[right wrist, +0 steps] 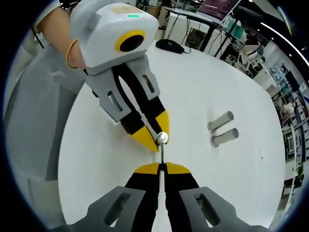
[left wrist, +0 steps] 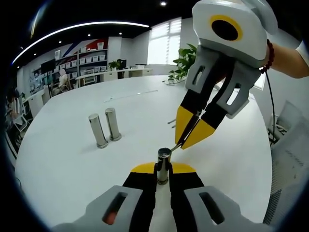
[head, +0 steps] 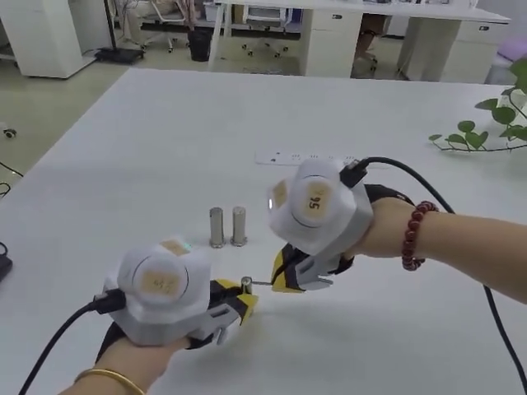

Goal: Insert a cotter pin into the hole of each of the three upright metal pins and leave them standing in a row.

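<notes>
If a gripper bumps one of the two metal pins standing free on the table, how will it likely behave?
The standing pins are tall and narrow, so one would probably tip easily. Being round, on a smooth table, it may then roll. The polished metal looks solid, so likely heavy for its size and slippery.

This looks like an office. Past the big white worktop stand more white desks, a cupboard and chairs on wheels. A green plant grows at the side, shelves full of boxes line the wall, and a long light runs across the ceiling.
</notes>
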{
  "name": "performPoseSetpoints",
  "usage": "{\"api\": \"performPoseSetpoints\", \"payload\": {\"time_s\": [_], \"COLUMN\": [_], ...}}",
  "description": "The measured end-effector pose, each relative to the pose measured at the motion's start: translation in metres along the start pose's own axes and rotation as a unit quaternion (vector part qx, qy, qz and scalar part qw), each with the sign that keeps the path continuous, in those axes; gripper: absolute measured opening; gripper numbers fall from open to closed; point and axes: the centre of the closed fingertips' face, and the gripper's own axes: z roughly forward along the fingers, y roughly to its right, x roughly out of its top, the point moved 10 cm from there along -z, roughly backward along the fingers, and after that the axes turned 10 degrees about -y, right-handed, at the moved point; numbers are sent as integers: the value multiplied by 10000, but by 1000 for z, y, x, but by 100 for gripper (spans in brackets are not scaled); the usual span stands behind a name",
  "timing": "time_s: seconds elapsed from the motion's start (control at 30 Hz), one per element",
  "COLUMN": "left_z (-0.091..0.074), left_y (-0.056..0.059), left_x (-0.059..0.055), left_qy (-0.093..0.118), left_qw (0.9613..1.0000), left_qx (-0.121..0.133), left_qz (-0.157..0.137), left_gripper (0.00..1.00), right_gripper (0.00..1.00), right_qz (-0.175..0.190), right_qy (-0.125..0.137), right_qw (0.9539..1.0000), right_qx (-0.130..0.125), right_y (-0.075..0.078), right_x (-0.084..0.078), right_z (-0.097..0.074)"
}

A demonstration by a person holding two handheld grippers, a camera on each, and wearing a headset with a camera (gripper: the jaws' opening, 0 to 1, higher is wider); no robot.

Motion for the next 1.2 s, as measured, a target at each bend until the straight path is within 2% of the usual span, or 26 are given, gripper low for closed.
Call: {"api": "performPoseSetpoints", "payload": {"time_s": [0.3,0.43,0.53,0.7,0.8,1.2], "left_z": [1,2,2,3,3,3], "left_y": [0,0,1,1,0,2], "left_x": [0,0,0,-1,-2,-5], "left_qy": [8,11,13,29,67,90], "left_qw": [10000,10000,10000,10000,9999,9997], "left_qx": [6,-3,-9,-3,-39,-57], "left_qz": [28,48,42,22,-104,-232], "left_gripper": [7,7,7,7,8,8], "right_gripper": [4,4,4,4,4,4], "right_qz": [-212,-4,-46,92,241,340], "right_qy": [-151,107,76,206,303,461], "right_qw": [9996,9999,10000,9997,9992,9983], "right_qx": [-113,8,-13,33,92,97], "right_y": [-1,2,1,1,1,-1], "right_x": [6,11,11,13,13,13], "right_z": [-1,-3,-1,1,1,2]}}
